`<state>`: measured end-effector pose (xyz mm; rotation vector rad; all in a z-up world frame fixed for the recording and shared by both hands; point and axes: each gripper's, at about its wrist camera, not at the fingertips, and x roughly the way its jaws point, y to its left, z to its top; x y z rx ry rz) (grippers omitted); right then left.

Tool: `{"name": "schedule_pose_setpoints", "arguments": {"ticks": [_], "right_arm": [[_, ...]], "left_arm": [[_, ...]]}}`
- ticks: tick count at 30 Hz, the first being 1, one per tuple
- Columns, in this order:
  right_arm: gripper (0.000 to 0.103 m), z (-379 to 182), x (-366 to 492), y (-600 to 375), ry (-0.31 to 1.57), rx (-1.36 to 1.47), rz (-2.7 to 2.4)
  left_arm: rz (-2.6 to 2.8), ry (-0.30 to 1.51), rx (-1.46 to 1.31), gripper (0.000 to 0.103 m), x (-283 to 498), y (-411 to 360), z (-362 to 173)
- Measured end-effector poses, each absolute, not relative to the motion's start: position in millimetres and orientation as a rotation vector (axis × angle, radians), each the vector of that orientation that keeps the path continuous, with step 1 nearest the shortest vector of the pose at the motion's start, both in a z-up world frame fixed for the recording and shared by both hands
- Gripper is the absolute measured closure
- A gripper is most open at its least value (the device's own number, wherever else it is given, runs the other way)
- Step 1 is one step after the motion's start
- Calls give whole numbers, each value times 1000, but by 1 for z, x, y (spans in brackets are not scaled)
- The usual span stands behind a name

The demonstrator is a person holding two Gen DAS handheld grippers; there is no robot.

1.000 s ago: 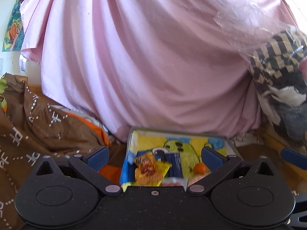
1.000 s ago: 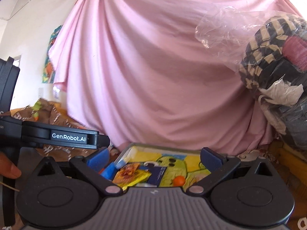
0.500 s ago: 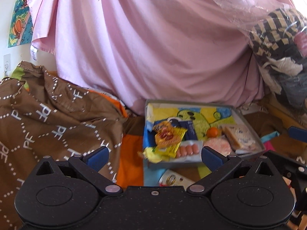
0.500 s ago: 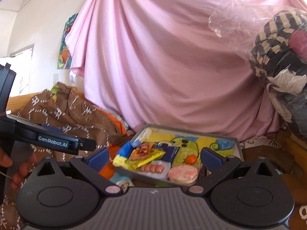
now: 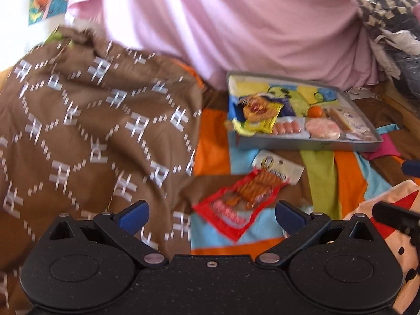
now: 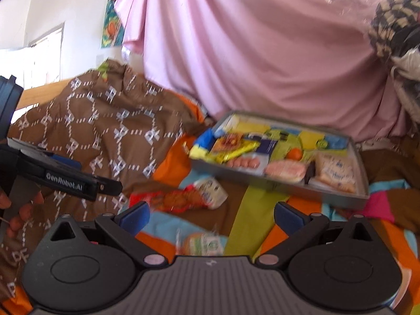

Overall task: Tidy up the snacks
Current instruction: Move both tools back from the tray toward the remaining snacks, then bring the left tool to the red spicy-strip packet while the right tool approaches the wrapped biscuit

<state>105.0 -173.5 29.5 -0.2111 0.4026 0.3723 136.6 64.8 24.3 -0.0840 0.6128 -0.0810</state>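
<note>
Green-white packet (image 6: 203,244) shows only under right tool (image 6: 211,216).

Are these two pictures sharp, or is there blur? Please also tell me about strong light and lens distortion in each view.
Left wrist view: the brown patterned cloth is streaked by motion blur, the red snack packet is soft, and the left gripper stays sharp. Right wrist view: the tray and its snacks are smeared, and the window at left is overexposed. Both views bend at the edges like a fisheye.

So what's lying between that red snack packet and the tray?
A white snack packet, partly under the red packet, just short of the tray; left wrist view shows it.
</note>
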Motion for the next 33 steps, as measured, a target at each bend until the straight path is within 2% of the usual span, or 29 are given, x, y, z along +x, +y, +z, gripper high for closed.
{"name": "schedule_pose_setpoints", "arguments": {"ticks": [21, 33], "right_arm": [[0, -35, 94, -179, 735, -251, 373], [0, -56, 99, -180, 808, -276, 369]], "left_arm": [[-251, 763, 148, 1, 105, 46, -17], [-237, 831, 240, 1, 107, 43, -35]]}}
